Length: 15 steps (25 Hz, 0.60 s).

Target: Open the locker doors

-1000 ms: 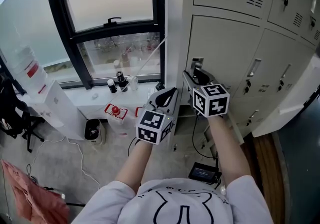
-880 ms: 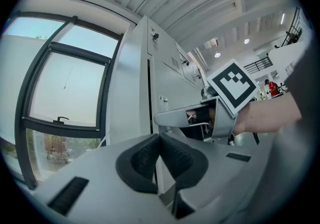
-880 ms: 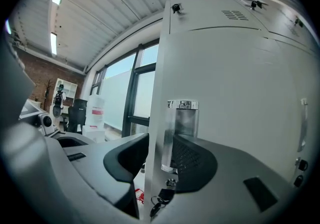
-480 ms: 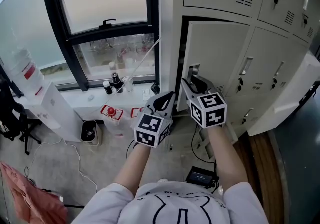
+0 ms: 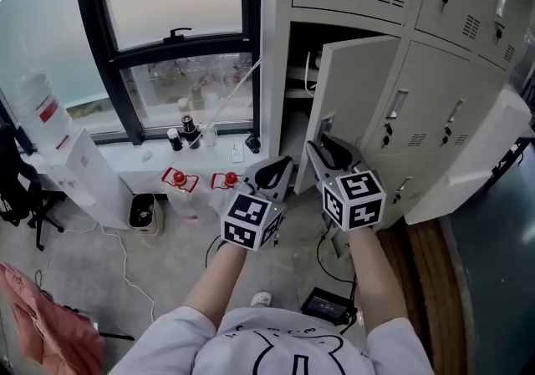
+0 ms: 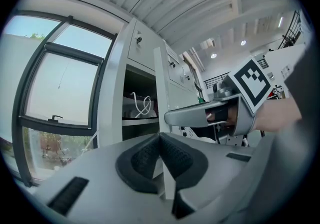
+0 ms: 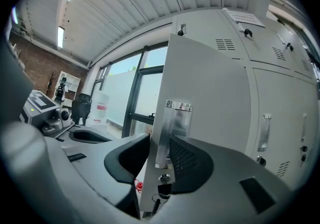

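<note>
Lockers (image 5: 435, 98) on the right; door (image 5: 359, 89) of the leftmost one stands half open, free edge to the left; right gripper (image 5: 322, 141) grips that edge at the handle (image 7: 172, 128), jaws just opening a little, pads on both faces; left gripper (image 5: 280, 166) just left of it, jaws closed, empty

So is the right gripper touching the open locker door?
Touching. The right gripper view shows the right gripper astride the locker door at its handle; its jaws have just been opening, yet both pads lie against it, no gap.
</note>
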Each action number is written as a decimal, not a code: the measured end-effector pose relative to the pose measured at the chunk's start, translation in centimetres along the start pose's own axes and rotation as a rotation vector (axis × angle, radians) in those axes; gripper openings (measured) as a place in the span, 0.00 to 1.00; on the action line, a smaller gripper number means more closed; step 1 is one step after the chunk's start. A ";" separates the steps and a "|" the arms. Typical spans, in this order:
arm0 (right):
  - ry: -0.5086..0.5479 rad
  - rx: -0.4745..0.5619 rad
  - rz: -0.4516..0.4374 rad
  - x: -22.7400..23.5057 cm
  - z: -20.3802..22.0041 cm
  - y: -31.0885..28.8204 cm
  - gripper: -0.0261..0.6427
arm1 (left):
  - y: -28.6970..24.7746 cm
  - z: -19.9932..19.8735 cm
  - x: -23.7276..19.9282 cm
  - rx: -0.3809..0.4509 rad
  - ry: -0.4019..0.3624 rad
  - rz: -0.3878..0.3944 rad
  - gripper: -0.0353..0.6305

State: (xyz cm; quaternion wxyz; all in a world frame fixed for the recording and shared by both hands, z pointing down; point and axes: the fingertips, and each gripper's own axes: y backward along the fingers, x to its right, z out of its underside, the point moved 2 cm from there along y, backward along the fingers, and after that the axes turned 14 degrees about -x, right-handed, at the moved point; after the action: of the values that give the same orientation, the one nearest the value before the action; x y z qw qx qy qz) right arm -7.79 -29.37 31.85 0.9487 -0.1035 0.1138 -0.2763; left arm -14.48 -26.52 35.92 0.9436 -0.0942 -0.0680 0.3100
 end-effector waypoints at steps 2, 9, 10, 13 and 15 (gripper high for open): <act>0.018 0.002 0.026 0.2 0.3 1.3 0.25 | -0.1 -0.2 0.9 0.008 -0.003 0.011 0.06; 0.130 -0.052 0.115 0.9 1.3 5.4 0.25 | -0.2 -1.1 4.7 0.035 -0.028 0.081 0.06; 0.127 -0.056 0.121 1.1 1.5 5.9 0.25 | -0.3 -1.3 5.1 0.037 -0.034 0.095 0.06; 0.112 -0.058 0.145 1.7 2.1 7.4 0.24 | -0.7 -1.8 6.1 0.050 -0.046 0.130 0.06; 0.103 -0.058 0.175 2.2 2.5 8.4 0.24 | -0.9 -2.0 6.7 0.062 -0.050 0.158 0.06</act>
State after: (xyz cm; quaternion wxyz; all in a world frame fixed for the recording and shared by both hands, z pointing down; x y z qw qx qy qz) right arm -1.10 -23.30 31.68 0.9587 -0.1061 0.1791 -0.1938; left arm -8.21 -23.51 34.61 0.9167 -0.0620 -0.0743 0.3876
